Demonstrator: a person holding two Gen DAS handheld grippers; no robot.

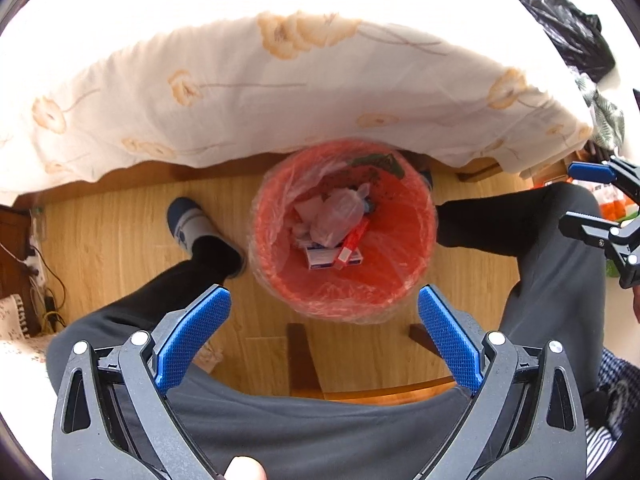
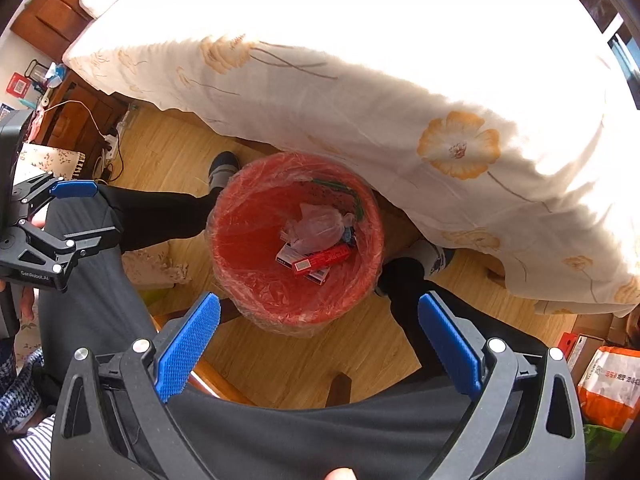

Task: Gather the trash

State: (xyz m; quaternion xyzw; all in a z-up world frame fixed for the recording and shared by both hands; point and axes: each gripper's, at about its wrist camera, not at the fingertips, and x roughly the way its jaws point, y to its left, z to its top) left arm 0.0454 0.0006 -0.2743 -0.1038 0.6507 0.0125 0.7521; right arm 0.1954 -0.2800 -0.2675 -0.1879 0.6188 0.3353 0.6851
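Observation:
A red trash bin (image 1: 400, 248) lined with clear plastic stands on the wooden floor between the person's legs; it also shows in the right wrist view (image 2: 248, 248). Inside lie a red box (image 2: 322, 259), a white and blue box (image 1: 320, 259) and a crumpled clear plastic bag (image 1: 336, 216). My left gripper (image 1: 324, 304) is open and empty, above the bin's near rim. My right gripper (image 2: 319, 312) is open and empty, also above the near rim. Each gripper shows at the edge of the other's view, the right one (image 1: 592, 196) and the left one (image 2: 80, 216).
A bed with a flowered white sheet (image 1: 248, 92) overhangs the bin's far side. The person's feet (image 1: 188, 220) and legs flank the bin. A wooden chair frame (image 1: 304, 364) is below. An orange bag (image 2: 608, 384) sits at right, cables and a power strip (image 2: 112, 144) at left.

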